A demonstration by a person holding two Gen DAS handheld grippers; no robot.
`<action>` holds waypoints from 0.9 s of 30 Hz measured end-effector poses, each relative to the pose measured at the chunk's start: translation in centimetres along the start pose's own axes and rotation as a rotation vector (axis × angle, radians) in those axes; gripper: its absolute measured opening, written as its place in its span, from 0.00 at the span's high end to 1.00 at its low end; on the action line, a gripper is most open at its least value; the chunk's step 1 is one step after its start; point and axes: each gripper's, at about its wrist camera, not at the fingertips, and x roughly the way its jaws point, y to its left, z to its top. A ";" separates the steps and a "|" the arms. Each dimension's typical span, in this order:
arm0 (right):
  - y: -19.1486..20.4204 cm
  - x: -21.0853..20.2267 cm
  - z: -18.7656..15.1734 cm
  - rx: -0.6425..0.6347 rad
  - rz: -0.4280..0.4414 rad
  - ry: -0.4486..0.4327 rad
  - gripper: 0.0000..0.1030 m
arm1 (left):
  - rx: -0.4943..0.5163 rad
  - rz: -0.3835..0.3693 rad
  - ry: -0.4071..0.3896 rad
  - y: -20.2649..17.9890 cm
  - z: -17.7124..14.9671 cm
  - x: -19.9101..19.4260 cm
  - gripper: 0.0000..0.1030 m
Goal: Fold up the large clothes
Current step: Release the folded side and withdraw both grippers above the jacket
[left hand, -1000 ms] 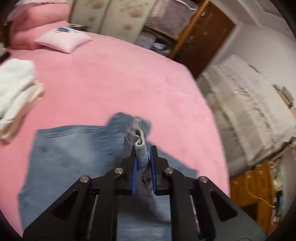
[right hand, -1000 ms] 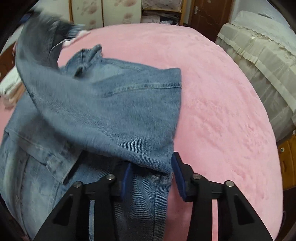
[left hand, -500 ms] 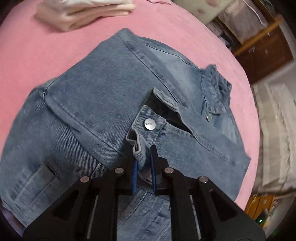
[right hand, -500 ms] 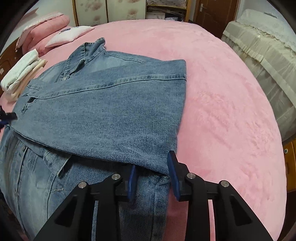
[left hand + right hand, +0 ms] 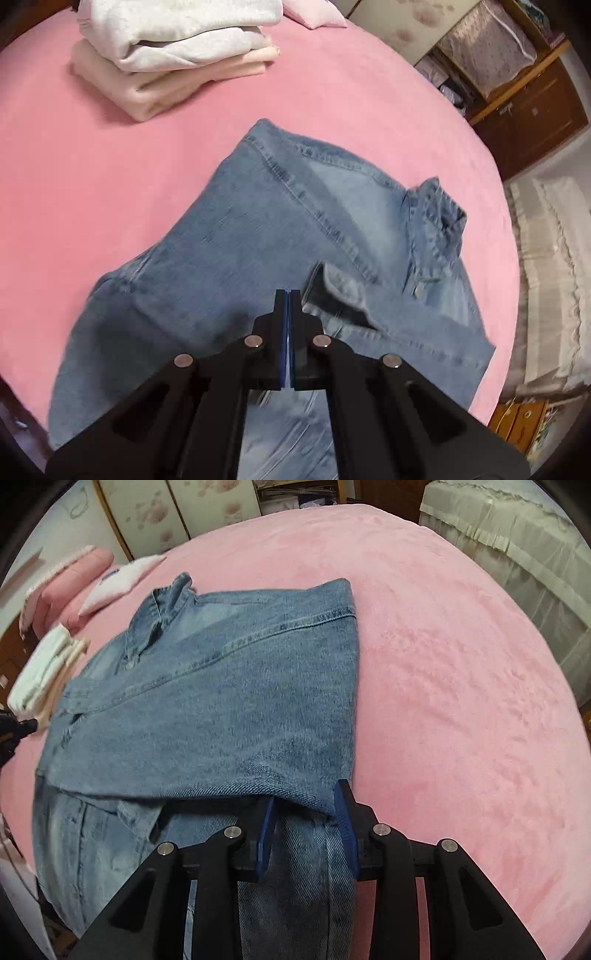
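Observation:
A blue denim jacket lies partly folded on the pink bed, collar at the far right. Its sleeve cuff rests on the body just beyond my left gripper, which is shut with nothing between its pads. In the right wrist view the jacket lies flat with a sleeve folded across it. My right gripper is open, its jaws on either side of the folded denim edge. The left gripper's tip shows at the far left.
A stack of folded white and cream clothes sits on the bed beyond the jacket, also in the right wrist view. Pink pillows lie at the bed's head. A cream-covered bed stands to the right, wooden cabinets behind.
My left gripper laid the sleeve cuff down on the jacket, let it go, shut empty and drew back. My right gripper stayed open at the folded edge.

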 end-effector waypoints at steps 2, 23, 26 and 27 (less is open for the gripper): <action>0.3 -0.6 -0.2 0.001 -0.016 0.030 0.69 | 0.034 0.033 -0.030 0.0 -0.8 -1.7 1.00; 9.7 1.4 0.1 0.030 0.286 0.117 0.99 | 0.321 0.048 0.296 -9.3 -12.6 5.2 1.00; 4.7 1.2 -0.1 0.059 0.156 0.094 0.99 | 0.376 0.195 0.204 -7.2 -11.3 4.2 1.00; 2.0 0.9 -0.1 0.111 0.131 0.082 0.99 | 0.404 0.257 0.171 -6.4 -10.9 4.1 1.00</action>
